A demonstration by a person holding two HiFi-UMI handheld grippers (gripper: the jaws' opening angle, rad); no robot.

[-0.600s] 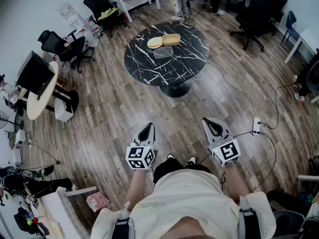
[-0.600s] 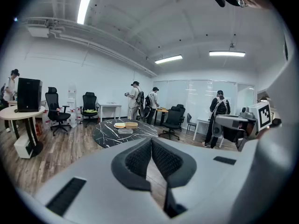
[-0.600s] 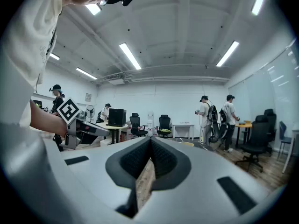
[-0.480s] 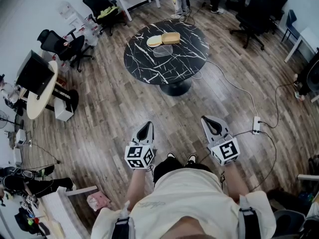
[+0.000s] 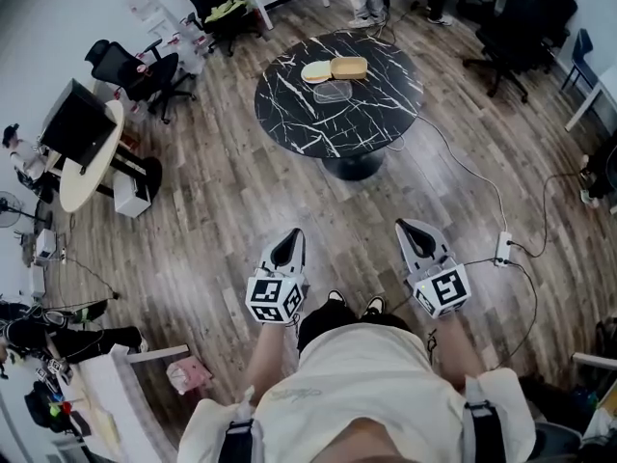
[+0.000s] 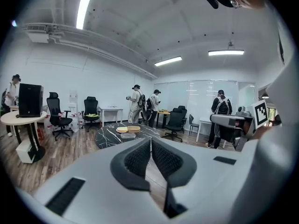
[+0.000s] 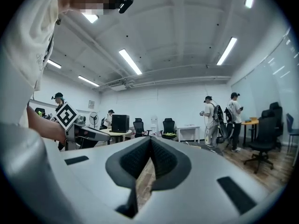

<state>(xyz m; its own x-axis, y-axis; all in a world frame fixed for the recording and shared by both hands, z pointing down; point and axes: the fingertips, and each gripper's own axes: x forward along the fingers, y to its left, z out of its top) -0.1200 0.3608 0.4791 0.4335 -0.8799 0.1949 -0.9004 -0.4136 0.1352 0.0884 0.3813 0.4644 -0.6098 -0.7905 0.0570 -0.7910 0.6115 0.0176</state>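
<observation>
Two tongs, both empty and shut, held out at waist height with nothing near either tip.

Head view: left tongs (image 5: pixel 287 247) and right tongs (image 5: pixel 415 237) point to 12 o'clock over bare wood floor (image 5: pixel 212 220), side by side, well apart. The person's shoes (image 5: pixel 371 307) show between them. The round black marble tabletop (image 5: pixel 318 123) lies well ahead at 12 o'clock. At its far edge sit a round tan dish (image 5: pixel 316 71) and a tan box (image 5: pixel 349 67), touching or nearly so, with a clear tub (image 5: pixel 333 92) just in front. A power strip (image 5: pixel 502 247) lies on the floor at 3 o'clock, a small round table (image 5: pixel 92 162) at 10.

Left gripper view: left tongs (image 6: pixel 150 140) have pads together at the tip, nothing btwn them. Just above the tip, far off, are tabletop (image 6: pixel 105 136), dish (image 6: pixel 122 129), box (image 6: pixel 133 128) and tub (image 6: pixel 127 136). The right tongs' marker cube (image 6: pixel 259 114) shows at 3 o'clock.

Right gripper view: right tongs (image 7: pixel 150 141) are likewise closed on nothing. The black tabletop doesn't show here. Instead there's the left tongs' marker cube (image 7: pixel 67 115) at 9 o'clock and people by a white desk (image 7: pixel 189 130) at the back.

Judgement: a carry/approach stage, no contact w/ anything. Any grip on dish, box or tub would first call for closing the long gap to the tabletop, then parting the jaws.

View differences: only the head view gives the gap to the tabletop and the floor cables. Only the gripper views show the pads meeting. The tub's place in front of the dish reads from head and left views, not the right.
</observation>
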